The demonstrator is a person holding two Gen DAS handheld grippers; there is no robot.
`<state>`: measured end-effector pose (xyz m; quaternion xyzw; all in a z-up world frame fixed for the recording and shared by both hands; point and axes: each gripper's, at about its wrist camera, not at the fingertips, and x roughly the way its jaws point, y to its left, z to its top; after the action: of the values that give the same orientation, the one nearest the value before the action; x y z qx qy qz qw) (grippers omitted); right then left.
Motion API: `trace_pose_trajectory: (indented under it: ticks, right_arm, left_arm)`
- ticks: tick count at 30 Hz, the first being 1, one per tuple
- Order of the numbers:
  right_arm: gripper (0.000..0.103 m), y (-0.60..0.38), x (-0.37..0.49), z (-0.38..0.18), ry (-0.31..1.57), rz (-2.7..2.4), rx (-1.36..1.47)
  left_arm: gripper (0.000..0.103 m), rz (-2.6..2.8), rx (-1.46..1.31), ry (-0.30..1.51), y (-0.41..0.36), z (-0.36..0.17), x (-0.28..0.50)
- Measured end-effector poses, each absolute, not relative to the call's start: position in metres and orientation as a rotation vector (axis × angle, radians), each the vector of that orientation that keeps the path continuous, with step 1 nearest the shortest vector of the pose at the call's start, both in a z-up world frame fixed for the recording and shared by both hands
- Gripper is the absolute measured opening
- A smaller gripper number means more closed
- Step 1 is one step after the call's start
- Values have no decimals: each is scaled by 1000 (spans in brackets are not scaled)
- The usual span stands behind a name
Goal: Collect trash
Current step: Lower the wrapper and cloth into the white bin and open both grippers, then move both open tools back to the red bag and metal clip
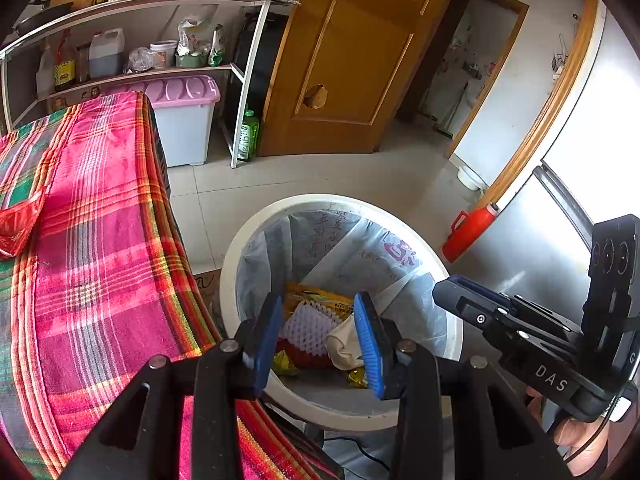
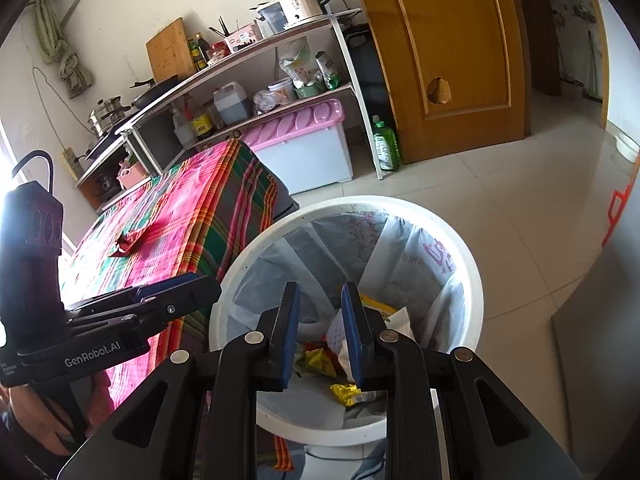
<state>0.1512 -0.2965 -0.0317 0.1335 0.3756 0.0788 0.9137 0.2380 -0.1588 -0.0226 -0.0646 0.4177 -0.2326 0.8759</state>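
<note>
A white trash bin (image 1: 248, 236) with a clear liner stands on the floor beside the table; it also shows in the right wrist view (image 2: 472, 264). Inside lie a white foam net (image 1: 310, 326), yellow wrappers (image 2: 350, 394) and crumpled paper. My left gripper (image 1: 320, 334) is open and empty above the bin. My right gripper (image 2: 320, 330) is open and empty above the bin too; its body shows in the left wrist view (image 1: 520, 328). A red plastic wrapper (image 1: 18, 224) lies on the plaid tablecloth (image 1: 100, 240), also seen in the right wrist view (image 2: 130, 242).
A shelf rack (image 1: 248, 80) with bottles and a kettle stands behind the table, with a pink-lidded storage box (image 1: 184, 120) under it. A green bottle (image 1: 248, 136) and an orange wooden door (image 1: 352, 56) are beyond. A red bottle (image 1: 468, 232) leans by a metal appliance.
</note>
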Motion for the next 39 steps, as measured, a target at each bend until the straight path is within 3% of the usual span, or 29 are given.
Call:
trace_pose_trajectory:
  ticks: [27,34,39]
  right_arm:
    - [23,-211,114,15,700,324,177]
    - [33,-184,110,17,708,373,137]
    - [34,-170,113,15,716,400,119]
  left_arm:
    - [39,-371,-211,737,-59,10,168]
    - [39,-319,-228,716,-30,9,158]
    - [39,-282,-248,713,-12,5,156]
